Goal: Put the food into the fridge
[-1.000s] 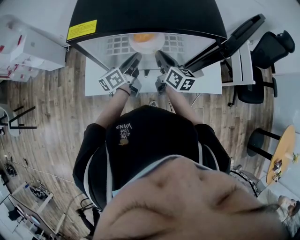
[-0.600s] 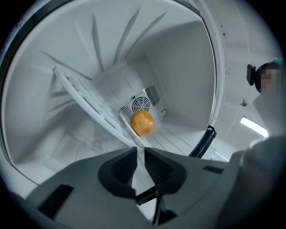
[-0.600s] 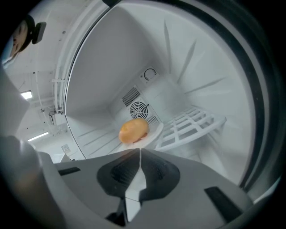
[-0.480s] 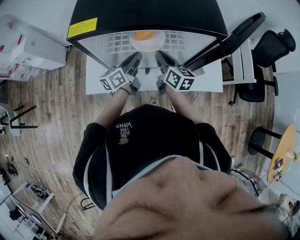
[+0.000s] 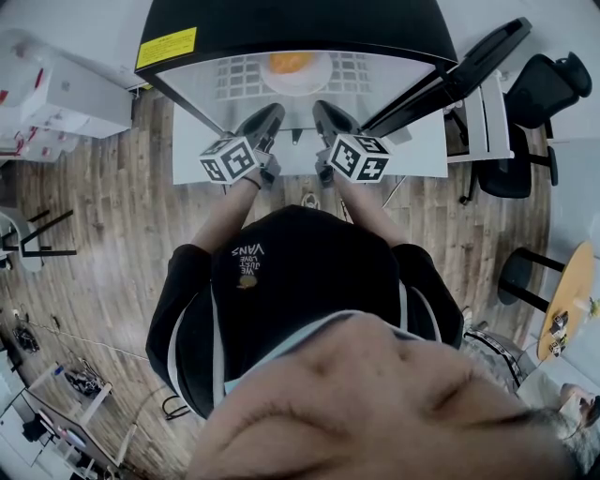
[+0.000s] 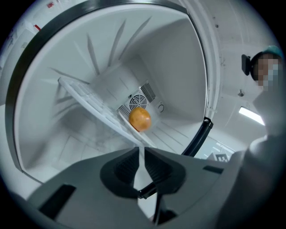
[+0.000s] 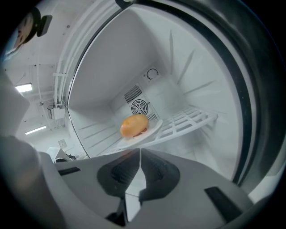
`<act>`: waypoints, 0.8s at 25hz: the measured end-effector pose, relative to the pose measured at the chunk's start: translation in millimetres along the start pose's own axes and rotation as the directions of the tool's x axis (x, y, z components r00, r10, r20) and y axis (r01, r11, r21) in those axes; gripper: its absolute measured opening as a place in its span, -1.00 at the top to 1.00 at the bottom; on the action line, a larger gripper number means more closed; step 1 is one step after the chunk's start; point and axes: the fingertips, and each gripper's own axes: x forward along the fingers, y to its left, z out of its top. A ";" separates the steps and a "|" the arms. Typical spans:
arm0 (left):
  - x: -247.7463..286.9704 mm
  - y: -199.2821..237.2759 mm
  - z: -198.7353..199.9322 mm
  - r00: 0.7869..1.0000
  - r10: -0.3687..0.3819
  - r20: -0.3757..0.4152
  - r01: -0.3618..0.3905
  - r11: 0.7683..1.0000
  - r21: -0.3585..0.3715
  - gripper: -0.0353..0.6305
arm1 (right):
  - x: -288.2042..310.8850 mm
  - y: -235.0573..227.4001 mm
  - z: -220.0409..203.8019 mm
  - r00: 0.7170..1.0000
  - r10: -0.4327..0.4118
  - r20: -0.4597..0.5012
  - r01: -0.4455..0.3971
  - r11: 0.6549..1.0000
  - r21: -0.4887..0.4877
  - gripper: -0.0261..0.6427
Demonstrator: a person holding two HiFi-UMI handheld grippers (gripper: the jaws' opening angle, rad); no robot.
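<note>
Left gripper [image 6: 142, 150]: jaws pressed together, only a thin slit of light between them; nothing pinched.
Right gripper [image 7: 139, 151]: jaws likewise pressed together; nothing pinched.

Both grippers point into the open fridge [image 5: 291, 28]; in the head view they sit side by side at its mouth, close but apart, marker cubes [image 5: 230, 157] toward the person; fridge door [image 5: 469, 70] swung out beyond the right jaws.

Food [image 7: 133, 125]: one round orange piece, lying on a white plate [image 7: 151, 130]; plate rests on the white wire shelf [image 7: 192, 120]. Ahead of the right jaws and slightly to their left, well apart from the tips; no contact. From the left jaws the same food [image 6: 140, 119] lies straight ahead, just above the tips in frame, also well apart; this view is rolled, so the shelf runs at a slant.

Fan grille [image 7: 139, 107] on the back wall, directly behind the food and beyond both pairs of jaws.

Shelf area to the right of the plate, ahead of the right jaws: bare wire.

Exact kind of food: cannot tell; smooth orange skin is all that reads.
</note>
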 end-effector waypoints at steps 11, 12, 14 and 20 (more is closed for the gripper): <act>-18.3 -10.5 -9.7 1.000 -0.005 -0.024 0.008 0.994 0.106 0.78 | -18.0 8.6 -12.3 0.999 -0.028 0.014 0.029 0.999 -0.022 0.86; -20.3 -11.6 -10.4 1.000 -0.007 -0.025 0.009 0.993 0.114 0.78 | -20.2 9.4 -13.4 0.999 -0.034 0.017 0.034 0.999 -0.029 0.86; -25.0 -14.8 -12.0 1.000 -0.014 -0.028 0.017 0.992 0.129 0.78 | -25.0 11.9 -15.6 0.999 -0.043 0.024 0.044 0.998 -0.042 0.86; -38.5 -23.9 -17.5 0.999 -0.033 -0.042 0.039 0.985 0.166 0.78 | -36.9 22.0 -22.5 0.997 -0.061 0.040 0.064 0.997 -0.054 0.86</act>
